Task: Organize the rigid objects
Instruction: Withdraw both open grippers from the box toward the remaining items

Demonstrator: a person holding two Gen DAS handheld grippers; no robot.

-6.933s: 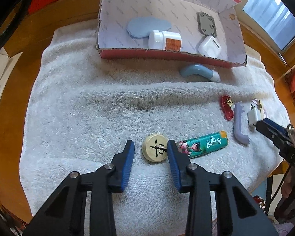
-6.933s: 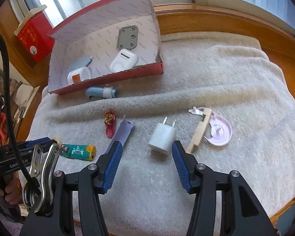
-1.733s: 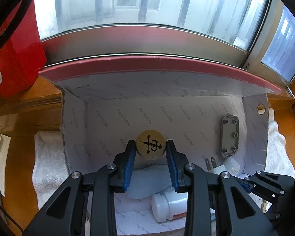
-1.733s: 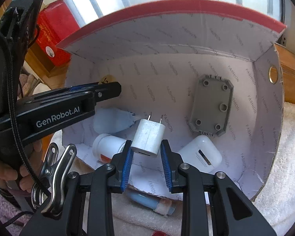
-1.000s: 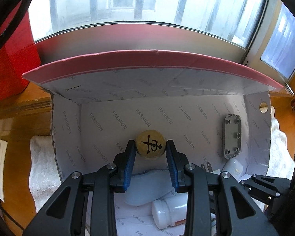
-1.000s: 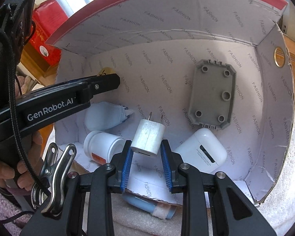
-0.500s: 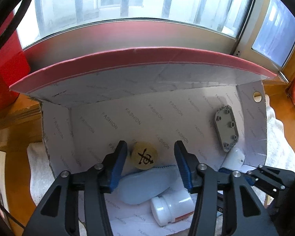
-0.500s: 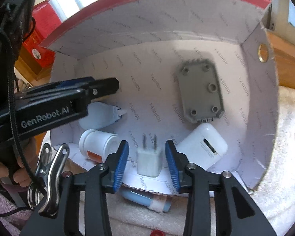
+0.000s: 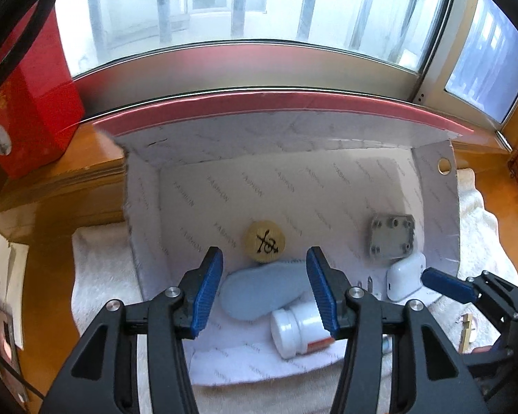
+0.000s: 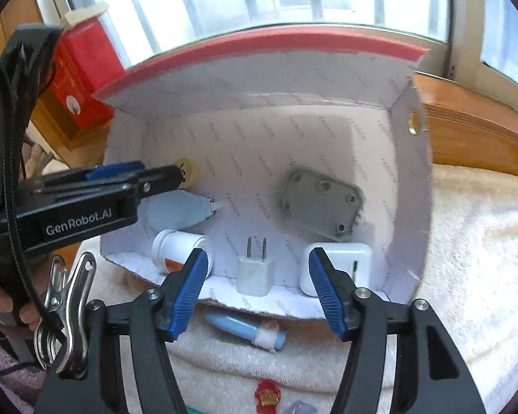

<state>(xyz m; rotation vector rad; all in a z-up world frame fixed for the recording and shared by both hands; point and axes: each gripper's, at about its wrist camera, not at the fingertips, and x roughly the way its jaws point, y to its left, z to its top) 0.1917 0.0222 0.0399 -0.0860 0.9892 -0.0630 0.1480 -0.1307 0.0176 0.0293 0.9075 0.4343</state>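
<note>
Two releases are finishing: the left gripper has its fingers apart above the wooden chess piece, now lying in the box, no longer clamped. The right gripper fingers are opening around the freed charger plug. Withdraw both straight up, clear of the walls.

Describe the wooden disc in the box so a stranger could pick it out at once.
Find the open cardboard box with the red rim and white lining, lying on the towel under the window. On its floor, toward the back and left of the grey plate, lies the wooden disc, touching the far edge of the pale blue oval piece. It alone is round, tan and marked with a black character.
</note>
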